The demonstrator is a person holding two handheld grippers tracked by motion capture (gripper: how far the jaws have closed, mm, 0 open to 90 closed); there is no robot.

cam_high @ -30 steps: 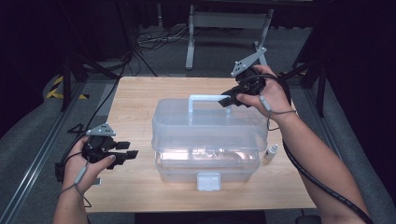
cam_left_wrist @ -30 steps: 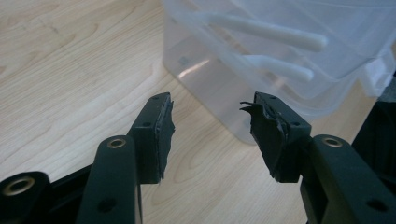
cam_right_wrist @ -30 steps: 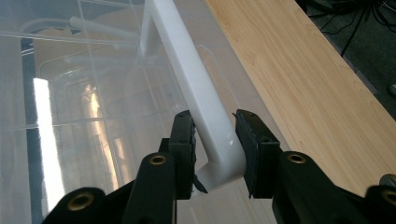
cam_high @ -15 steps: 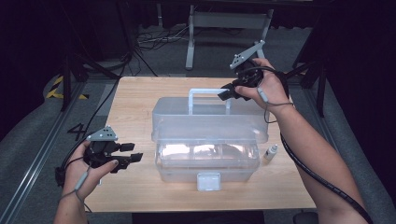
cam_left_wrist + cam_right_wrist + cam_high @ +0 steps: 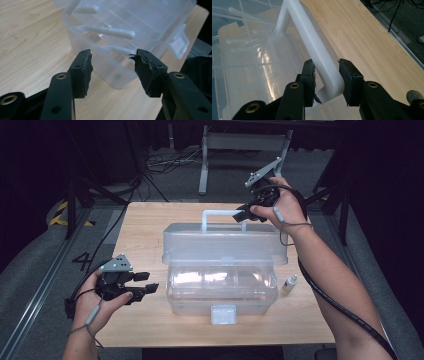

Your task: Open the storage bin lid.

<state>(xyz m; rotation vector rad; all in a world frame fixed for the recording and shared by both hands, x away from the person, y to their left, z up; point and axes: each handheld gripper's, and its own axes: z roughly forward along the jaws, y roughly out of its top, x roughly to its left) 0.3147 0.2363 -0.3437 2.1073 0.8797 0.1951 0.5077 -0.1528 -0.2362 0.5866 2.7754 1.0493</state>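
Right claw (image 5: 326, 72) clamped on one handle (image 5: 312, 47); left claw (image 5: 113, 71) apart; one bottle (image 5: 289, 283).

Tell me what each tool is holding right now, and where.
Right tool grips the box lid's white handle at its corner bend. Left tool is open, holding nothing.

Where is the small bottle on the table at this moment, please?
In the high view, the small bottle lies on the table at the right, just beside the clear plastic box and below the person's right forearm.
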